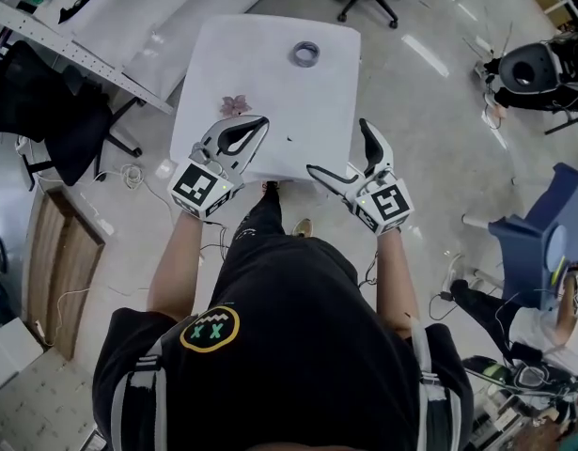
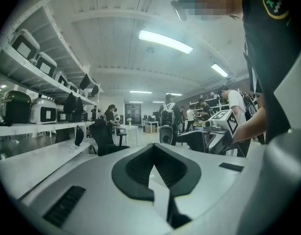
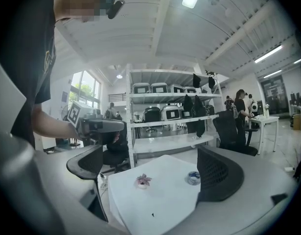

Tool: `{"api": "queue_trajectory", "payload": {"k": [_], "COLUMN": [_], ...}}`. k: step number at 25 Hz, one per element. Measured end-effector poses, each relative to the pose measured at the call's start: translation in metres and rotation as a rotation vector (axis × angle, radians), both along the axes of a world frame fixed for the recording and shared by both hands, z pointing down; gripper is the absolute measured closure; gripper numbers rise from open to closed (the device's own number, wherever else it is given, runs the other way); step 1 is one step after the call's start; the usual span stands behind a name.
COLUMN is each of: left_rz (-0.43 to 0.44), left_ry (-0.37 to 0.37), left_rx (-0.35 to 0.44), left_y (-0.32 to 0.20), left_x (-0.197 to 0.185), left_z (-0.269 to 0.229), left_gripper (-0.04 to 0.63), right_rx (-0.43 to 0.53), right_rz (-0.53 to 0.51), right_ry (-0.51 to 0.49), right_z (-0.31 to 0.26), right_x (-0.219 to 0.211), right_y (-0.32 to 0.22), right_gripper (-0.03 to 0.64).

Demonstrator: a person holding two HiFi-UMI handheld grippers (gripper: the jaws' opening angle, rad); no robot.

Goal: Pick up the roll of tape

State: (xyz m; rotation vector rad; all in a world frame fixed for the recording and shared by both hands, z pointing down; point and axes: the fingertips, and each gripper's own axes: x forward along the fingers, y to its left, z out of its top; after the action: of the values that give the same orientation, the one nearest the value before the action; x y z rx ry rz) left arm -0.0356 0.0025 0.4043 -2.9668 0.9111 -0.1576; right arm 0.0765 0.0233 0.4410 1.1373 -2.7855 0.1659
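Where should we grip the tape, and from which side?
Pinch the tape by its ring wall, one jaw in the hole and one outside, coming from above. It lies flat, hole up, near the far edge of the table, leaving little side to grab. The right gripper is open, so it probably suits.

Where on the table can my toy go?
On the white square table the middle and right side are bare, between the small pink flower at left and the grey roll of tape by the far edge. The left gripper and right gripper crowd the near edge.

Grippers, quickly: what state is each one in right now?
Left gripper: closed, holding nothing.
Right gripper: open, holding nothing.
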Motion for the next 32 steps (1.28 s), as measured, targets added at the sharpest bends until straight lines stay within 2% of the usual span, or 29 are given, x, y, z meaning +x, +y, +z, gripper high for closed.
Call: {"api": "queue_trajectory", "payload": {"k": [3, 8, 14, 21, 32], "left_rz": [0.024, 0.066, 0.098, 0.132, 0.079], "left_ry": [-0.019, -0.007, -0.005, 0.02, 0.01], "left_rx": [-0.001, -0.014, -0.027, -0.047, -0.058], "left_y": [-0.034, -0.094, -0.142, -0.171, -0.2], "left_x": [-0.006, -0.012, -0.02, -0.028, -0.017], "left_z": [0.008, 0.015, 0.02, 0.031, 0.033], "left_gripper": [0.58, 0.58, 0.58, 0.58, 0.58], "right_rx": [-0.009, -0.005, -0.024, -0.039, -0.045], "right_rz": [0.01, 0.023, 0.057, 0.073, 0.039], "right_ry": [-0.005, 0.021, 0.052, 0.077, 0.059], "right_z": [0.004, 0.004, 0.007, 0.013, 0.019], "right_x": [-0.009, -0.023, -0.033, -0.04, -0.029], "right_y": [-0.033, -0.086, -0.129, -0.16, -0.193], "right_gripper": [0.018, 0.018, 0.018, 0.018, 0.018]}}
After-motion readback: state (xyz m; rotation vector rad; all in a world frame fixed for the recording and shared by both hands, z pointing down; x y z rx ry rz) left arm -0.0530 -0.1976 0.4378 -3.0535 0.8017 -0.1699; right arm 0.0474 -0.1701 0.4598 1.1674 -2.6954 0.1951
